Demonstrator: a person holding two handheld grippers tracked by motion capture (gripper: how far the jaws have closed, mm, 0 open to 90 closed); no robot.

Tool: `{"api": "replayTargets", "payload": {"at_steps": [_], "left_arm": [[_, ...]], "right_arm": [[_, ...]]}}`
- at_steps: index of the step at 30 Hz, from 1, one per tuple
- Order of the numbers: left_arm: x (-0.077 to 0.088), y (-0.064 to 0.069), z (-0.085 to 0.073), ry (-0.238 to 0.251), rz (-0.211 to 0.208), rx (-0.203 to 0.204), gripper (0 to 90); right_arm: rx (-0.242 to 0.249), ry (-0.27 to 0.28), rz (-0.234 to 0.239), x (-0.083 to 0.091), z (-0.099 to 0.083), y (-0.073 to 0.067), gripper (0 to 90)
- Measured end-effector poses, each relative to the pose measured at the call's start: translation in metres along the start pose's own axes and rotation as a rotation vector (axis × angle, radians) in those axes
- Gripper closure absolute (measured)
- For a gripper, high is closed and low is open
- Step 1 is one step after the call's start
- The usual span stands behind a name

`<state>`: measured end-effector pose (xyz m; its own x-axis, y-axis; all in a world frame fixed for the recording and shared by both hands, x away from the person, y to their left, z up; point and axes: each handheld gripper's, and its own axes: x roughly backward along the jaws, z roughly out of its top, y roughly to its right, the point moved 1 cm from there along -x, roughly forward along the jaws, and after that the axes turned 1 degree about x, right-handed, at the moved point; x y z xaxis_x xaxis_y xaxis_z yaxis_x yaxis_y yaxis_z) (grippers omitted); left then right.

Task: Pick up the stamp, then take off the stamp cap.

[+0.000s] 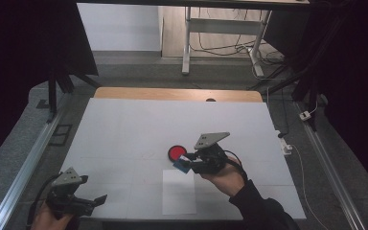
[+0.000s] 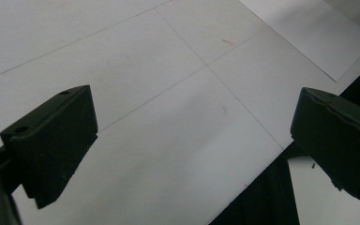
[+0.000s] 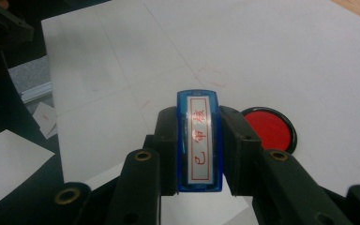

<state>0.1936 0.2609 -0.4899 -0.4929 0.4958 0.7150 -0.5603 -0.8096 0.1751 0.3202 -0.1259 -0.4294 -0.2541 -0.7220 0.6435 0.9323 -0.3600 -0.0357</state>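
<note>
A blue stamp (image 3: 199,140) with a white label and red characters is clamped between the jaws of my right gripper (image 3: 199,150), which is shut on it. From above, the right gripper (image 1: 188,163) holds the blue stamp (image 1: 182,165) just over the table, beside a round red ink pad (image 1: 177,153) in a black case. That red ink pad (image 3: 268,129) lies right of the jaws. A white sheet of paper (image 1: 179,192) lies under and in front of the stamp. My left gripper (image 1: 96,201) hovers open at the table's near left edge, with nothing between its fingers (image 2: 51,140).
The white table top (image 1: 139,129) has a wooden strip along its far edge (image 1: 177,94). Metal rails (image 1: 24,167) run down both sides. A desk frame and cables (image 1: 220,43) stand beyond the table. The paper's corner (image 2: 309,33) lies ahead of the left gripper.
</note>
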Motion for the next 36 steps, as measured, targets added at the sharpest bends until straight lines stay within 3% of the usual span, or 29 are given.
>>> {"api": "replayTargets", "payload": {"at_steps": [5, 15, 27, 36], "left_arm": [[0.000, 0.000, 0.000, 0.001, 0.002, -0.002, 1.5], [0.000, 0.001, 0.001, 0.004, 0.024, 0.006, 0.0], [-0.002, 0.007, 0.009, 0.029, -0.003, -0.047, 0.0], [-0.012, 0.009, 0.019, 0.028, -0.063, -0.073, 0.0]], "right_arm": [[0.012, 0.001, 0.010, -0.001, 0.001, -0.006, 70.0], [0.033, 0.008, 0.001, 0.001, -0.002, -0.004, 70.0], [0.024, 0.023, 0.007, 0.004, -0.001, -0.005, 69.9], [0.027, 0.020, 0.009, 0.004, 0.000, -0.006, 70.0]]}}
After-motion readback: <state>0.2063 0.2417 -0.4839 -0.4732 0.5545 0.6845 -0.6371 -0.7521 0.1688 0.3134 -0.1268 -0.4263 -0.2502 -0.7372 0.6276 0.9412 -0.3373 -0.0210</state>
